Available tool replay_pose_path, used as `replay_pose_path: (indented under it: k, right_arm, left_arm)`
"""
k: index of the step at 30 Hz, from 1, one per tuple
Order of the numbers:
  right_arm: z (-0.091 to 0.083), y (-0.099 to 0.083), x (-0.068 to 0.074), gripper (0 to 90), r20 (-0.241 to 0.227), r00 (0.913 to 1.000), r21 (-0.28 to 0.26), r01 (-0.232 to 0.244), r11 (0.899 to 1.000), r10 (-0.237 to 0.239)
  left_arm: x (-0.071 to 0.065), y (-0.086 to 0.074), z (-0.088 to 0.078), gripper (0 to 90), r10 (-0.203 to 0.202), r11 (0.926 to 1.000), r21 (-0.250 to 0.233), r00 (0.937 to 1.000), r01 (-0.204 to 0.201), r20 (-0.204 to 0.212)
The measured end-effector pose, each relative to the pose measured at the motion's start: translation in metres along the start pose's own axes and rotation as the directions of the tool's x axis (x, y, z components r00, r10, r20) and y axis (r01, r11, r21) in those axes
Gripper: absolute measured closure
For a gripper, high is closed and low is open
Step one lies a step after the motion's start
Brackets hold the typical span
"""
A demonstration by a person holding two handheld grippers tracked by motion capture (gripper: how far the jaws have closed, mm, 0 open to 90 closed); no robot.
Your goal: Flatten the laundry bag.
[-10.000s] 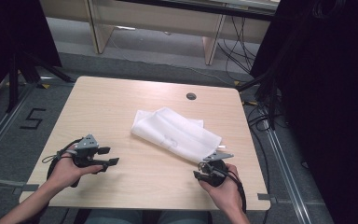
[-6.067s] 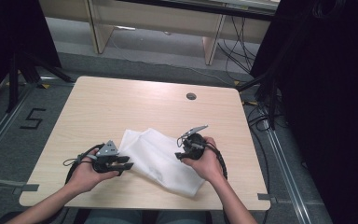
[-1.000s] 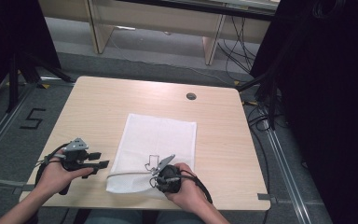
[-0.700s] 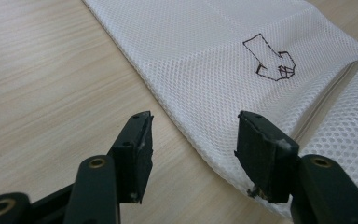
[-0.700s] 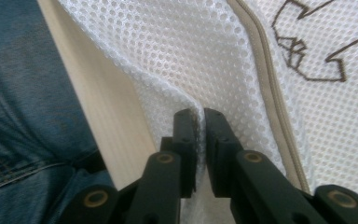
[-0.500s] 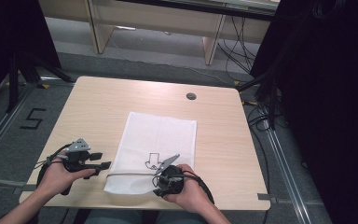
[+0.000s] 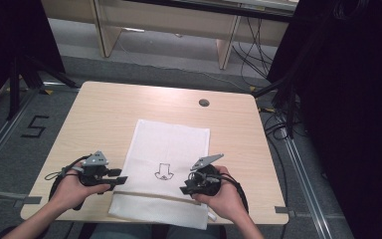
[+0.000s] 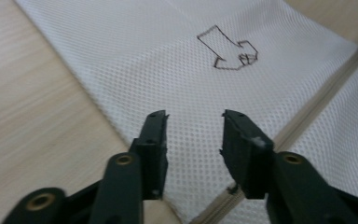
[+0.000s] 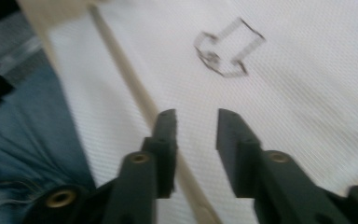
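Table point(image 7: 104, 109) carries the white mesh bag point(image 7: 171, 149), flat near my edge, arrow print point(image 7: 163, 171) mid-bag. My left gripper point(image 7: 115, 179) and right gripper point(image 7: 186, 189) hover over its beige zipper point(image 7: 149, 195), jaws just narrowing, pinching nothing.

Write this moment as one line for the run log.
bag: flat on table, zipper near | left gripper: open, bag's left edge | right gripper: open, over zipper
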State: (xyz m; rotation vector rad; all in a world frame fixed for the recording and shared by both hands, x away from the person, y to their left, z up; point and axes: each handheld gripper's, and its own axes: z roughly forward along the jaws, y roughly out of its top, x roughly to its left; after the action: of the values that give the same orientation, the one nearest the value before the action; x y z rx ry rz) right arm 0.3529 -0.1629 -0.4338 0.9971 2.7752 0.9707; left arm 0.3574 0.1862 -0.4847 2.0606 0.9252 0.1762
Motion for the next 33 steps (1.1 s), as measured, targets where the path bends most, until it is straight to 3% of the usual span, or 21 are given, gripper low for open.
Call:
replay_pose_path:
  k: [2, 3, 4, 5, 6, 9, 13, 14, 16, 18, 19, 20, 22, 23, 24, 25, 26, 27, 28, 32, 33]
  right_arm:
    - [0.002, -0.002, -0.004, 78.2, 0.022, 0.9995, 0.035, -0.021, 0.999, 0.020]
    - [0.008, -0.007, -0.013, 84.2, 0.077, 0.9961, 0.100, -0.051, 0.994, 0.043]
    - [0.013, -0.009, -0.018, 86.3, 0.096, 0.9944, 0.123, -0.056, 0.991, 0.044]
    - [0.013, -0.009, -0.018, 86.3, 0.096, 0.9944, 0.123, -0.056, 0.991, 0.044]
    - [0.017, -0.011, -0.021, 87.5, 0.108, 0.9928, 0.146, -0.068, 0.987, 0.053]
    - [0.029, -0.015, -0.025, 90.0, 0.118, 0.9915, 0.201, -0.078, 0.976, 0.055]
    - [0.040, -0.014, -0.023, 90.0, 0.145, 0.9890, 0.247, -0.065, 0.967, 0.029]
    - [0.044, -0.013, -0.024, 90.0, 0.150, 0.9885, 0.255, -0.060, 0.965, 0.022]
    - [0.044, -0.012, -0.026, 90.0, 0.148, 0.9889, 0.254, -0.045, 0.966, 0.007]
    - [0.045, -0.010, -0.025, 90.0, 0.163, 0.9865, 0.257, -0.062, 0.965, 0.020]
    - [0.046, -0.009, -0.024, 90.0, 0.173, 0.9847, 0.256, -0.066, 0.965, 0.022]
    - [0.046, -0.009, -0.025, 90.0, 0.177, 0.9842, 0.255, -0.058, 0.965, 0.012]
    - [0.048, -0.006, -0.027, 90.0, 0.192, 0.9813, 0.248, -0.042, 0.968, -0.007]
    - [0.048, -0.006, -0.027, 90.0, 0.192, 0.9813, 0.248, -0.042, 0.968, -0.007]
    - [0.048, -0.006, -0.027, 90.0, 0.189, 0.9819, 0.241, -0.052, 0.969, 0.006]
    - [0.048, -0.006, -0.027, 90.0, 0.189, 0.9819, 0.241, -0.052, 0.969, 0.006]
    - [0.048, -0.006, -0.027, 90.0, 0.195, 0.9808, 0.238, -0.053, 0.970, 0.006]
    - [0.048, -0.007, -0.027, 90.0, 0.197, 0.9798, 0.234, -0.083, 0.969, 0.036]
    - [0.048, -0.007, -0.027, 90.0, 0.197, 0.9798, 0.234, -0.083, 0.969, 0.036]
    - [0.046, -0.009, -0.030, 88.9, 0.188, 0.9810, 0.196, -0.087, 0.977, 0.049]
    - [0.043, -0.009, -0.030, 88.6, 0.195, 0.9784, 0.190, -0.106, 0.976, 0.068]
  left_arm:
    - [-0.002, 0.001, 0.002, 66.7, 0.016, 0.9996, 0.025, 0.9998, -0.016, 0.009]
    - [-0.003, 0.001, 0.004, 72.2, 0.037, 0.9981, 0.049, 0.9992, -0.038, 0.015]
    - [-0.007, 0.001, 0.009, 74.4, 0.038, 0.9966, 0.072, 0.9990, -0.039, 0.023]
    - [-0.007, 0.001, 0.009, 76.3, 0.038, 0.9966, 0.072, 0.9990, -0.039, 0.023]
    - [-0.006, 0.002, 0.010, 76.3, 0.069, 0.9923, 0.100, 0.9968, -0.073, 0.040]
    - [-0.006, 0.002, 0.012, 81.7, 0.102, 0.9842, 0.140, 0.9938, -0.108, 0.044]
    - [-0.005, -0.001, 0.018, 83.6, 0.103, 0.9757, 0.191, 0.9941, -0.108, 0.035]
    - [-0.005, -0.001, 0.019, 83.4, 0.124, 0.9708, 0.203, 0.9918, -0.128, 0.029]
    - [-0.005, -0.001, 0.020, 83.3, 0.130, 0.9685, 0.211, 0.9912, -0.132, 0.023]
    - [-0.006, -0.001, 0.021, 83.3, 0.133, 0.9649, 0.225, 0.9908, -0.135, 0.026]
    - [-0.005, 0.000, 0.021, 83.3, 0.157, 0.9593, 0.233, 0.9872, -0.159, 0.026]
    - [-0.006, -0.001, 0.023, 83.3, 0.144, 0.9622, 0.232, 0.9895, -0.143, 0.012]
    - [-0.004, -0.001, 0.024, 83.2, 0.158, 0.9551, 0.254, 0.9874, -0.153, -0.002]
    - [-0.004, -0.001, 0.024, 83.5, 0.158, 0.9551, 0.254, 0.9874, -0.153, -0.002]
    - [-0.003, -0.001, 0.026, 83.5, 0.127, 0.9626, 0.241, 0.9919, -0.124, 0.006]
    - [-0.003, -0.001, 0.026, 83.5, 0.127, 0.9626, 0.241, 0.9919, -0.124, 0.006]
    - [-0.002, -0.001, 0.025, 83.5, 0.137, 0.9600, 0.247, 0.9906, -0.132, -0.003]
    - [0.001, 0.001, 0.022, 83.6, 0.182, 0.9425, 0.281, 0.9830, -0.181, 0.021]
    - [0.001, 0.000, 0.023, 83.6, 0.162, 0.9482, 0.274, 0.9866, -0.160, 0.016]
    - [0.002, 0.000, 0.022, 82.4, 0.180, 0.9461, 0.270, 0.9834, -0.179, 0.020]
    - [-0.001, -0.001, 0.025, 81.9, 0.134, 0.9648, 0.228, 0.9910, -0.130, 0.001]
